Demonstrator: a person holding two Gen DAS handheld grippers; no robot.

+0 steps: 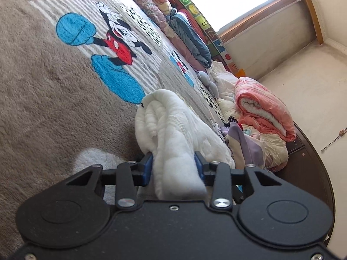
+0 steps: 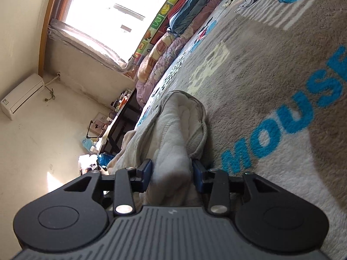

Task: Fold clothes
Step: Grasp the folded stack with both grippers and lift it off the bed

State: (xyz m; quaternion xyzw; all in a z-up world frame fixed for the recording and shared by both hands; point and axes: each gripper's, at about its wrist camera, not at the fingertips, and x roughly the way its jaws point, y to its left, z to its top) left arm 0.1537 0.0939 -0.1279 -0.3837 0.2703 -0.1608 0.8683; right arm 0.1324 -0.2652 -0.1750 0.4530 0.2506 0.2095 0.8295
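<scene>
left tongs [image 1: 174, 165]: clamped on white fleece garment [image 1: 171, 125] | right tongs [image 2: 171, 171]: clamped likewise [image 2: 173, 134] | bunched lengthwise ahead, over bed blanket [image 1: 54, 108]

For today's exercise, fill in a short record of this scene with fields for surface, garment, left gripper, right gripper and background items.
surface: grey-brown fleece blanket with cartoon mouse print
garment: white padded garment, bunched, resting on the blanket
left gripper: left gripper, jaws closed on the garment
right gripper: right gripper, jaws closed on the garment
background items: rolled pink quilt, blue bedding, window
</scene>
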